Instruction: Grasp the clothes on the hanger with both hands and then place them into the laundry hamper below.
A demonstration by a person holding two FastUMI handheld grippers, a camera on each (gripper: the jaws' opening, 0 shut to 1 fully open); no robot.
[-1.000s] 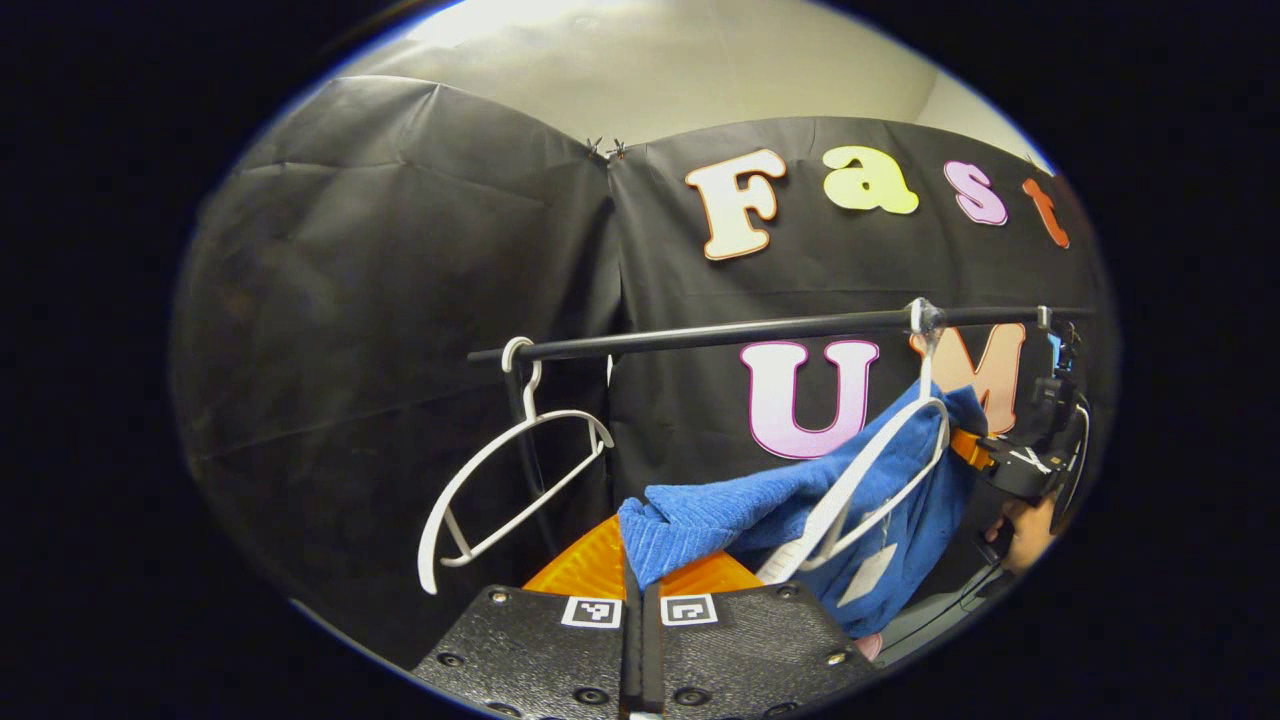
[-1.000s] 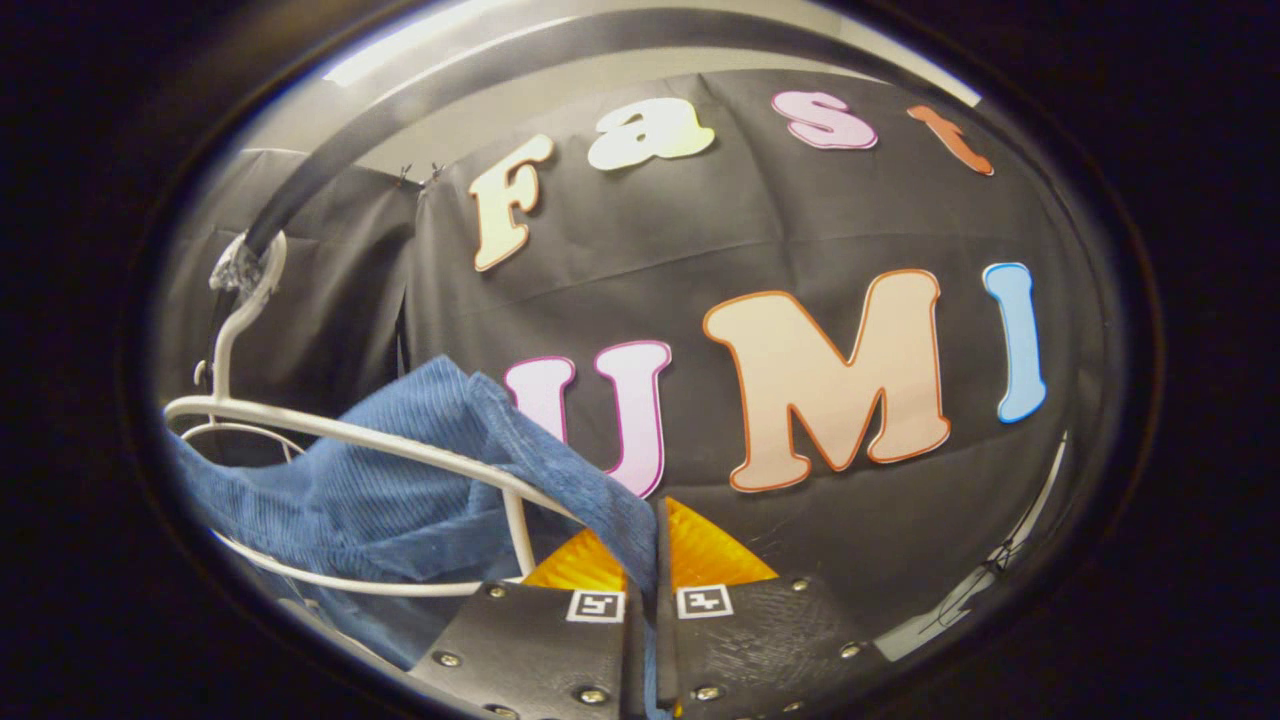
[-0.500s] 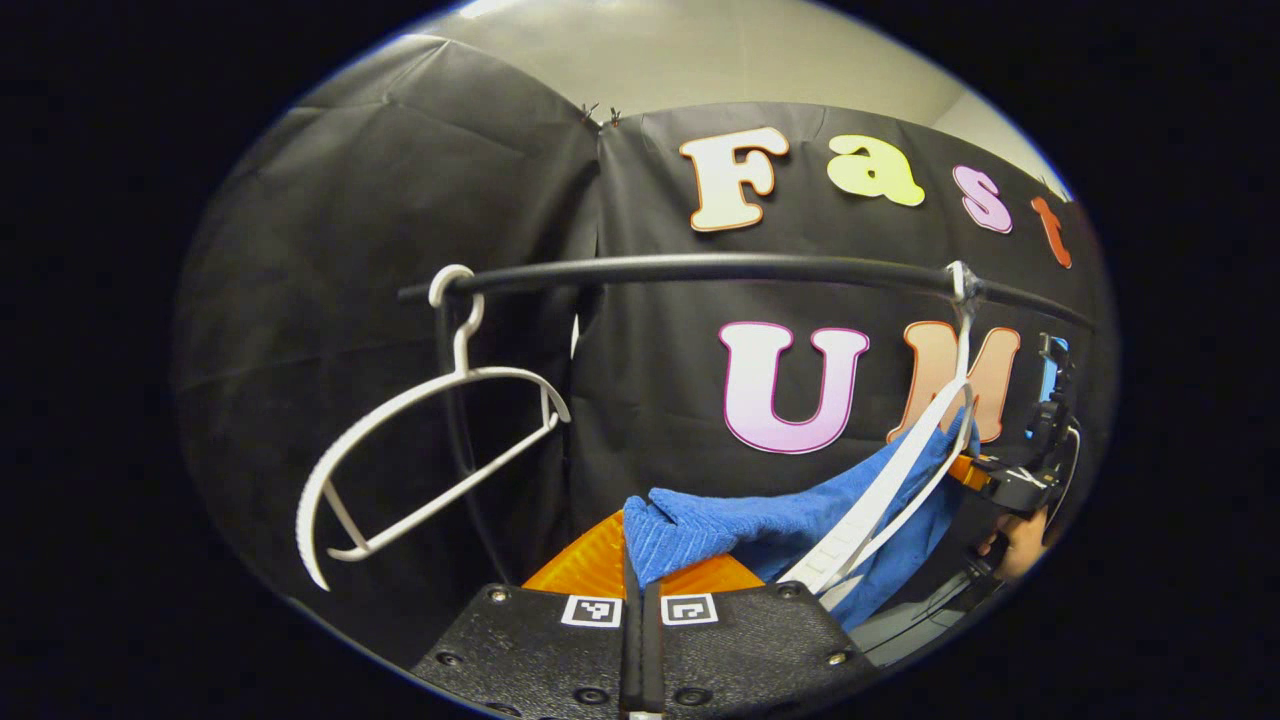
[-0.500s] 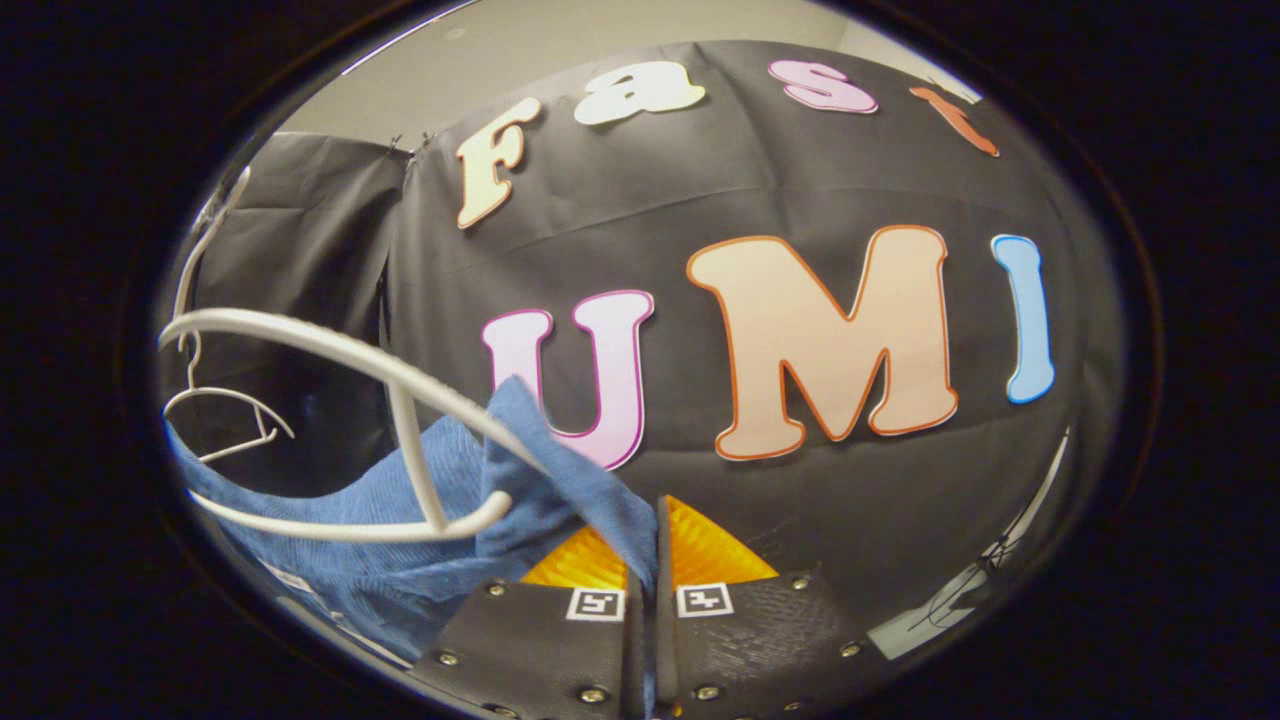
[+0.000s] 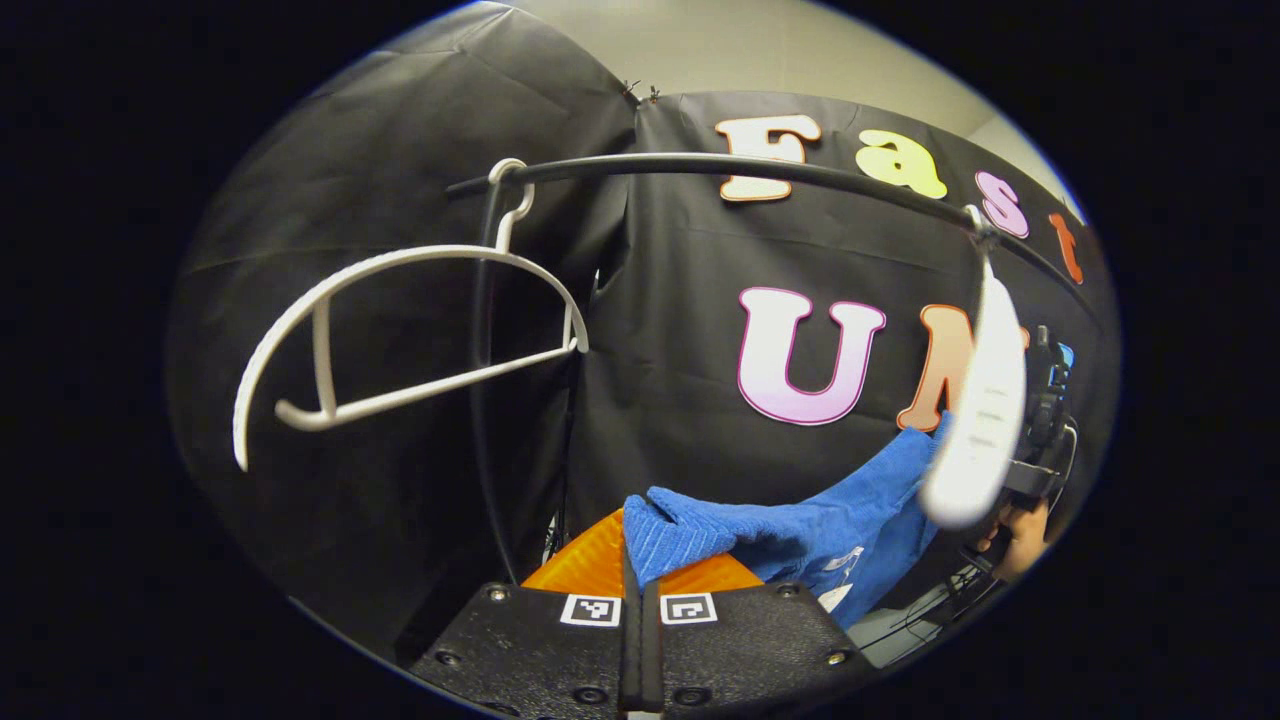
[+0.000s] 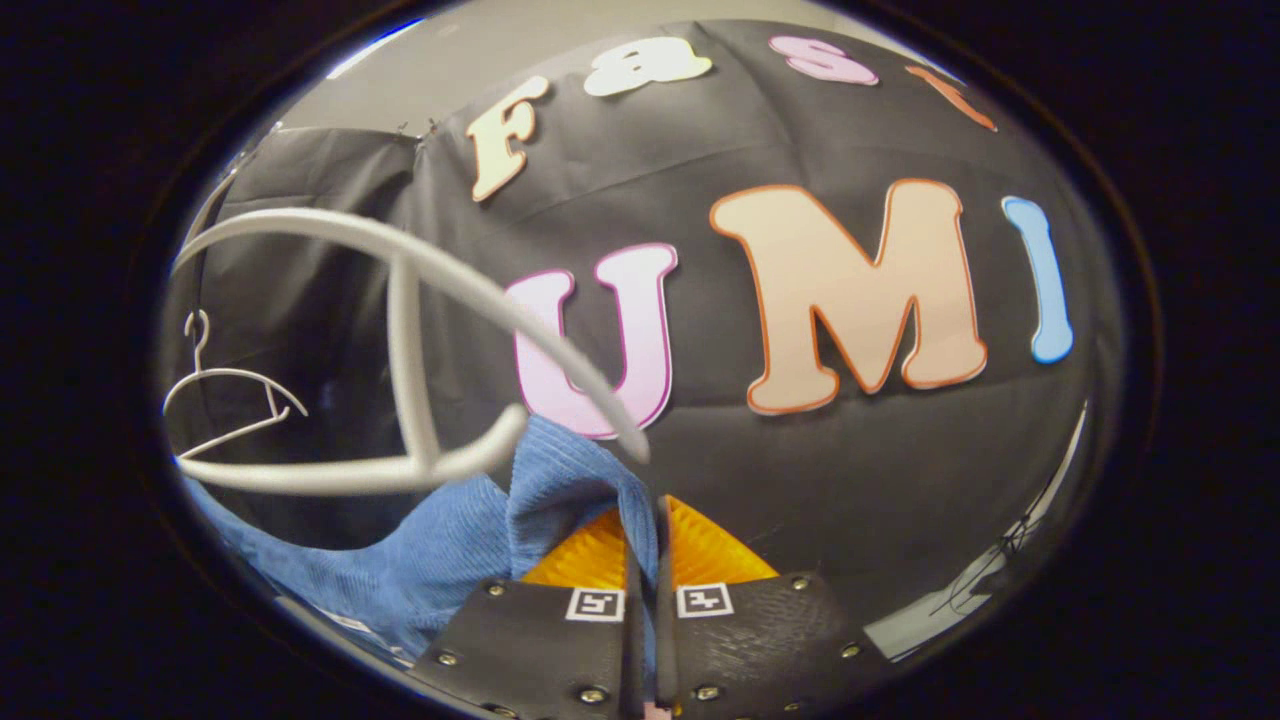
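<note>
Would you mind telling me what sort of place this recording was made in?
Probably a staged recording booth set up as a laundry corner: black cloth walls, a black clothes rail carrying white hangers, and a blue garment held by both grippers.

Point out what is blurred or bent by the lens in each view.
Left gripper view: the near white hanger at right is a soft, smeared blob, while the blue garment stays crisp; the black rail bows into an arc. Right gripper view: the near hanger is large and out of focus; the far hanger is sharp.
</note>
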